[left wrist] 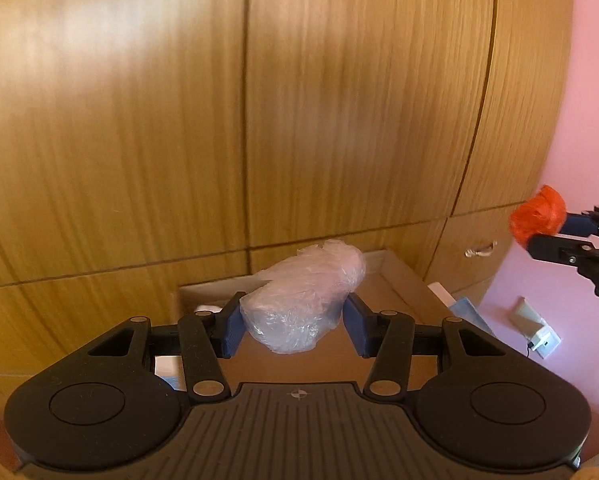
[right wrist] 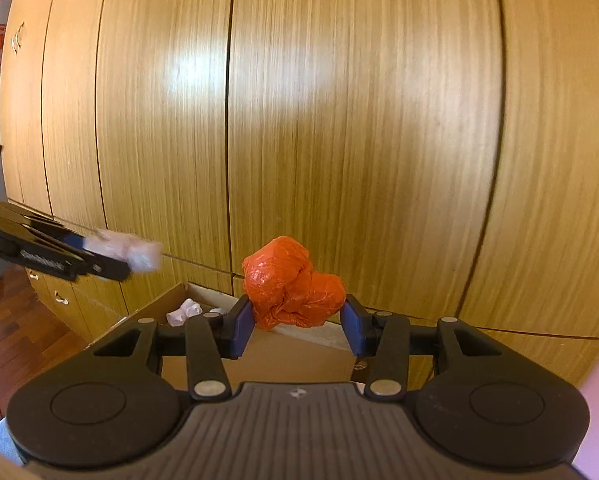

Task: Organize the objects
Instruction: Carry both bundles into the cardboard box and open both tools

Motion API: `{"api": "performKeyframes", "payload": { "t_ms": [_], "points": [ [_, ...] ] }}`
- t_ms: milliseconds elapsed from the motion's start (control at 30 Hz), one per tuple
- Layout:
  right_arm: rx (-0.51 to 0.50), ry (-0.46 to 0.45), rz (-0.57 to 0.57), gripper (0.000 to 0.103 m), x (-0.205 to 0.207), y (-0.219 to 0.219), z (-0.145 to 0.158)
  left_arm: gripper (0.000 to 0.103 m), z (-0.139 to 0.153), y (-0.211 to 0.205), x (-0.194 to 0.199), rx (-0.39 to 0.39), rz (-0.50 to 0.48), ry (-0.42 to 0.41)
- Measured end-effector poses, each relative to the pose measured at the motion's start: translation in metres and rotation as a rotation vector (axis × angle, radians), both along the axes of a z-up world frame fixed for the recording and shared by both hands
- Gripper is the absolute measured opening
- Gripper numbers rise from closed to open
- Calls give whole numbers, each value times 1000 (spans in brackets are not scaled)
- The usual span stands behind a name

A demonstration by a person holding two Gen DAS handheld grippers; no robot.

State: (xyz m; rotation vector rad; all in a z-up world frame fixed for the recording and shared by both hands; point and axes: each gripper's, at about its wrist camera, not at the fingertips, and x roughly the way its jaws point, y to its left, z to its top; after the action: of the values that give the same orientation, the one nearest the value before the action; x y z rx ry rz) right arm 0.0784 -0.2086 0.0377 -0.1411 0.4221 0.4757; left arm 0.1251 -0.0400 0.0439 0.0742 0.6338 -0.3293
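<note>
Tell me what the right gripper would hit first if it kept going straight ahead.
Probably the wooden cupboard doors. The right gripper, shut on the orange bag, points at them above the cardboard box; depth is unclear.

Clear whitish bundle (left wrist: 303, 300), orange bundle (right wrist: 293, 288) at 3 o'clock of it; blue pads (left wrist: 232, 328), black grippers, streaky golden wood-grain wardrobe (left wrist: 339, 100), pink wall (left wrist: 591, 100), brown box (left wrist: 399, 292)
</note>
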Motion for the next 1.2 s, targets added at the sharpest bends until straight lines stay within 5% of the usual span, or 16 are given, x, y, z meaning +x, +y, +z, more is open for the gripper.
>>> {"api": "performKeyframes", "payload": {
  "t_ms": [233,500,1200],
  "points": [
    [-52,90,23,43,47,22,-32,58,-54,-43,61,-10,-30,126],
    [-93,204,28,43,99,42,-80,58,-113,-68,118,119,-18,195],
    [-253,357,129,44,180,104,-124,61,-133,-36,147,150,163,172]
  ]
}}
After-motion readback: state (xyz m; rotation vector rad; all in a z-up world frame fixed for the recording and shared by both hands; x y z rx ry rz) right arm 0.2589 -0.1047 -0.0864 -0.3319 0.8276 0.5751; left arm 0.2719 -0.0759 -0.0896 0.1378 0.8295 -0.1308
